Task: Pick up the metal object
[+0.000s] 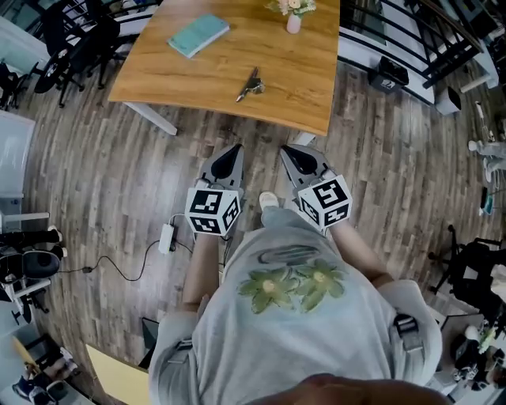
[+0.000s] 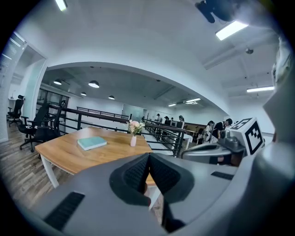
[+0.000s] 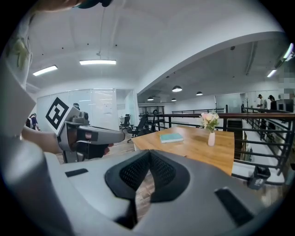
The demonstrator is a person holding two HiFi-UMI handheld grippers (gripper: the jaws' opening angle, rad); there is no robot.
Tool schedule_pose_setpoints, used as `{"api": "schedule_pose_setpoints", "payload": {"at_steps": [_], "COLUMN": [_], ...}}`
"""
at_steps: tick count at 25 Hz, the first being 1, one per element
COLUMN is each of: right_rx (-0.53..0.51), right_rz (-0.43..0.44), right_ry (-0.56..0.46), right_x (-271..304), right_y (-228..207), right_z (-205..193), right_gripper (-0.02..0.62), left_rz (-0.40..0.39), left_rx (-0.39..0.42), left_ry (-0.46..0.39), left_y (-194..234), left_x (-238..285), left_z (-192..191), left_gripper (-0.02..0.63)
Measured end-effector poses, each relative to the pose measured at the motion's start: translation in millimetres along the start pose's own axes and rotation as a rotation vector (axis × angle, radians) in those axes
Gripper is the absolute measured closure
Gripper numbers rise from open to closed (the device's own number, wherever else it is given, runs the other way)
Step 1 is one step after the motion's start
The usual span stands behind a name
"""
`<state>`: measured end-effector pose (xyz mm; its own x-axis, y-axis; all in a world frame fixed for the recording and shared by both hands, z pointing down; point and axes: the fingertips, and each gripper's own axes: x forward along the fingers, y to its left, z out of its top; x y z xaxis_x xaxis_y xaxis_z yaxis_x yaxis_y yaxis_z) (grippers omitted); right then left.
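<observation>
The metal object, a small grey clip-like tool, lies on the wooden table near its front edge. Both grippers hang over the floor in front of the table, well short of the object. My left gripper is shut with nothing between its jaws, its tips meeting in the left gripper view. My right gripper is shut and empty too, seen close up in the right gripper view. Neither gripper view shows the metal object.
A teal book lies at the table's far left and a small vase of flowers stands at the back. Office chairs crowd the left side. A railing runs along the right. A power strip and cable lie on the floor.
</observation>
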<state>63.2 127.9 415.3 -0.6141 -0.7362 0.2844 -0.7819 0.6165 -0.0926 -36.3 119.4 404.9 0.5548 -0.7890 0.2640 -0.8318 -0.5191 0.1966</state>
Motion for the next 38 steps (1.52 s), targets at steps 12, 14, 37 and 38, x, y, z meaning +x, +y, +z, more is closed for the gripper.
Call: {"api": "schedule_pose_setpoints", "payload": {"at_steps": [12, 14, 37, 38], "right_rx": [-0.042, -0.041, -0.027, -0.029], "right_rz": [0.093, 0.099, 0.201, 0.202], "right_ry": [0.026, 0.031, 0.174, 0.179], "right_x": [50.2, 57.3, 181.4, 187.1], "right_y": [-37.1, -40.8, -82.2, -85.0], "right_z": [14.4, 16.1, 12.1, 12.9], "right_gripper": [0.586, 0.586, 0.399, 0.393], "left_rz": [0.074, 0.081, 0.115, 0.114], "left_rx": [-0.043, -0.051, -0.092, -0.093], "left_ry": [-0.014, -0.018, 0.051, 0.055], "left_y": [32.3, 37.3, 133.8, 138.2], "left_x": [41.8, 45.2, 125.5, 129.8], "left_z": [7.1, 10.0, 17.8, 19.4], "left_gripper": [0.591, 0.592, 0.592, 0.592]}}
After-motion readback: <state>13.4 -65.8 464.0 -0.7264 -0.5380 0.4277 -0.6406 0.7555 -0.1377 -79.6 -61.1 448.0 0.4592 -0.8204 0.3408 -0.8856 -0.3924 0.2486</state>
